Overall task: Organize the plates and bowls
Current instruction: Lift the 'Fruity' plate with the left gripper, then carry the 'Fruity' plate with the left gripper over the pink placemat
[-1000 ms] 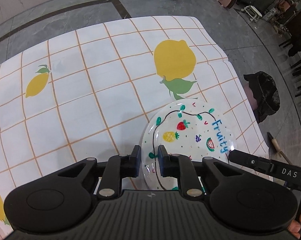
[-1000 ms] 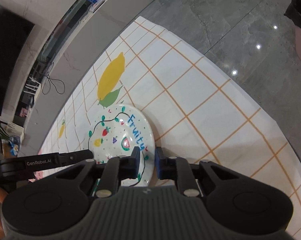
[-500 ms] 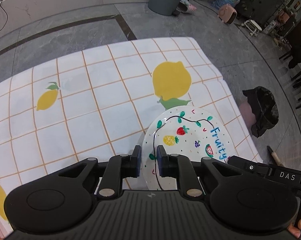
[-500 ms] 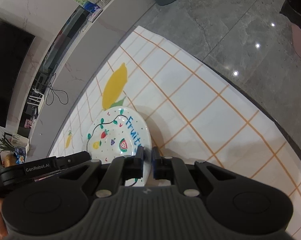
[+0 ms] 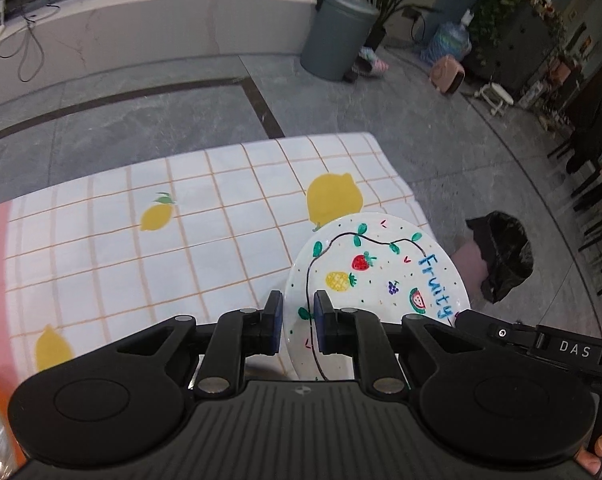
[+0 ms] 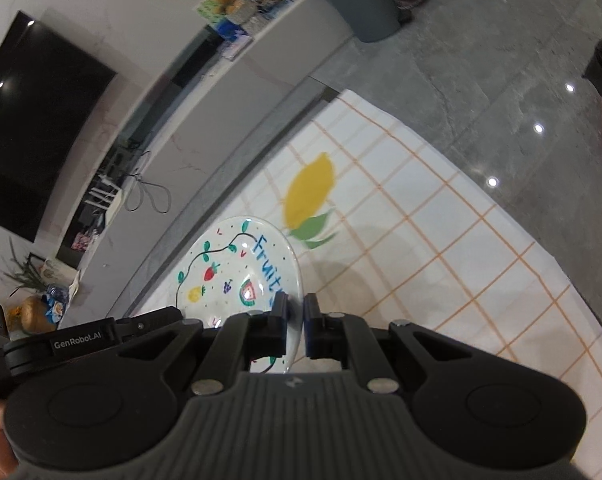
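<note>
Two hand-held tools pinch opposite rim edges of a fruit-painted "Fruity" plate (image 5: pixel 375 276), held above the lemon-print tabletop (image 5: pixel 205 216): left tool (image 5: pixel 297 322) and right tool (image 6: pixel 296 326) both clamped narrow. Uneven pull between the tools could slip the glossy rim and drop it.

Left black two-finger gripper (image 5: pixel 297 322) pointing steeply downward, its blue-padded fingers (image 5: pixel 275 320) pinching the near left rim of the white round ceramic plate painted with fruit and the word "Fruity" (image 5: pixel 381 280). Right black two-finger gripper (image 6: pixel 295 326) angling down less steeply, clamping narrowly on the opposite rim, its fingers (image 6: pixel 281 320) nearly meeting. Fingertips of a bare hand (image 5: pixel 599 450) showing at the lower right corner behind the left gripper's body.
</note>
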`<state>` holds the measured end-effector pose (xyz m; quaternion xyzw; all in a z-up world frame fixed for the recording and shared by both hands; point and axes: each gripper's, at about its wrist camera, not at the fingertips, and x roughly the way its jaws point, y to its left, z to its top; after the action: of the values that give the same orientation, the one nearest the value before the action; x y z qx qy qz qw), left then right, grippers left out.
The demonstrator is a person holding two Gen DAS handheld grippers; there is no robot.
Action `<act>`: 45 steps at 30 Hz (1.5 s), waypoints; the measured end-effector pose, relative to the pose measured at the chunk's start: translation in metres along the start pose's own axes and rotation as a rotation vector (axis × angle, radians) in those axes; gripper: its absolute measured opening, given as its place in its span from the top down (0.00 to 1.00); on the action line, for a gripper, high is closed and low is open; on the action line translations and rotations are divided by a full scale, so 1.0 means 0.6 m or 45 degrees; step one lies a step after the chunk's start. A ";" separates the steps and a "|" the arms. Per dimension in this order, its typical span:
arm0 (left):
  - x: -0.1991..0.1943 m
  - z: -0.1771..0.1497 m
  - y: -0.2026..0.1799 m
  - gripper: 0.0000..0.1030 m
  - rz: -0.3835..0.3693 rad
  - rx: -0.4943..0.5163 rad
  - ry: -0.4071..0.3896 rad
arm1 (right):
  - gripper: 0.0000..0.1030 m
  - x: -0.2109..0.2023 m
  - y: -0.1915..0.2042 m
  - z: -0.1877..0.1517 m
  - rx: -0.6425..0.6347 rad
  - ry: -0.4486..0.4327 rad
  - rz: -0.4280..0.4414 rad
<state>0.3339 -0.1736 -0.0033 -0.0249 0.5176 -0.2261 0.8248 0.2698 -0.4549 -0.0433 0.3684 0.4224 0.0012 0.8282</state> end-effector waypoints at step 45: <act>-0.337 -0.519 0.279 0.83 0.107 -0.600 -0.371 | 0.94 -0.033 0.200 -0.467 -0.296 0.356 0.273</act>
<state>0.0493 0.1169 -0.0233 -0.2269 0.4324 -0.0592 0.8707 0.0979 -0.2032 -0.0602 0.3093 0.4886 0.1890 0.7937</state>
